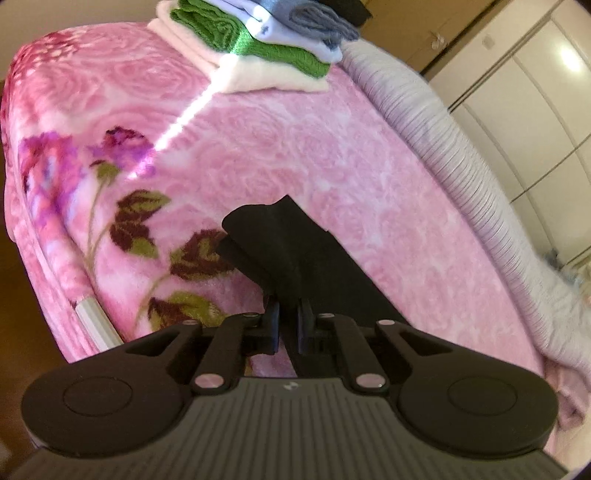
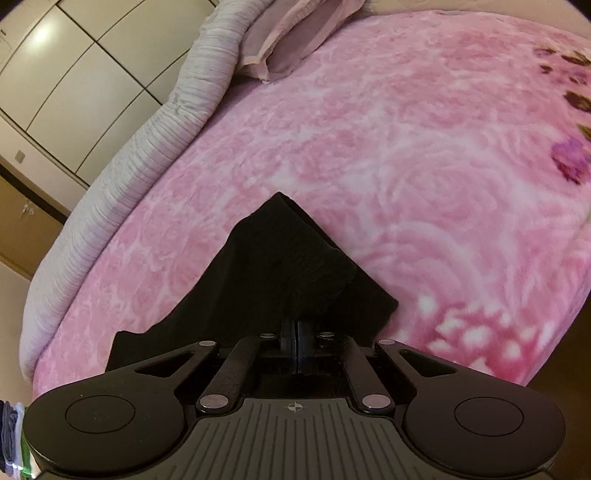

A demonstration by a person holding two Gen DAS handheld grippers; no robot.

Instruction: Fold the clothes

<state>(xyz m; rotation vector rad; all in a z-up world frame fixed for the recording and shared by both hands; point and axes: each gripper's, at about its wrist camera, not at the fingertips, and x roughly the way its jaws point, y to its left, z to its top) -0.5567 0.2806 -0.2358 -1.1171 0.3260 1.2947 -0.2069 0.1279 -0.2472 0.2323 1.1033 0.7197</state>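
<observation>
Black soft cloth garment is clamped by both the left gripper and right gripper, above the pink floral fleece blanket; folded stack far.

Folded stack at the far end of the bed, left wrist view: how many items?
4 visible: cream towel at the bottom, green towel on it, then a white garment, grey-blue knit on top. More may be hidden.

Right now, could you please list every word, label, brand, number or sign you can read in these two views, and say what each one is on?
No readable text anywhere.
Left gripper body: small pale logo mark, no letters.
Right gripper body: small crosshair mark, no letters.
Pink floral blanket and folded clothes stack: no print or tags legible.
</observation>
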